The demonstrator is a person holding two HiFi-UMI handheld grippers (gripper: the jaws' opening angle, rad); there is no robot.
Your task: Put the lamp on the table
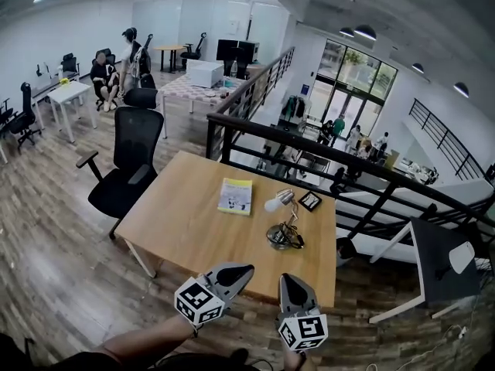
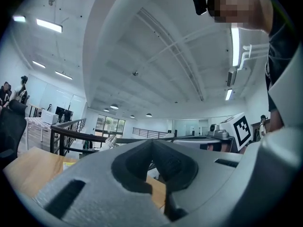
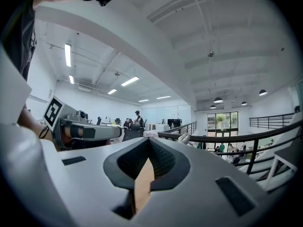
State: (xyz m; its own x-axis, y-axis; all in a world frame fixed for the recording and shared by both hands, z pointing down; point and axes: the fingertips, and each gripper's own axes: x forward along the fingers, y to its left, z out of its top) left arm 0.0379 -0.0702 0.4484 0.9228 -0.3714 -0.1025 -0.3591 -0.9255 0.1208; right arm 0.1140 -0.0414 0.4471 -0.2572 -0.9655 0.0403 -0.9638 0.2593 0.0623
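A small desk lamp (image 1: pixel 281 224) with a white head and a round metal base stands on the wooden table (image 1: pixel 186 222), right of its middle. Both grippers hover over the table's near edge, short of the lamp. The left gripper (image 1: pixel 241 271) and the right gripper (image 1: pixel 290 279) each have their jaws closed together, and neither holds anything. In the left gripper view the jaws of the left gripper (image 2: pixel 152 142) meet, with the lamp's head (image 2: pixel 110 140) beyond them. The right gripper (image 3: pixel 150 141) looks the same in its own view, where the lamp's head (image 3: pixel 183 138) shows far ahead.
A yellow-green book (image 1: pixel 235 195) and a small black device (image 1: pixel 310 201) lie on the table behind the lamp. A black office chair (image 1: pixel 128 168) stands at the table's left. A dark railing (image 1: pixel 325 141) runs behind it. Another desk (image 1: pixel 441 273) stands to the right.
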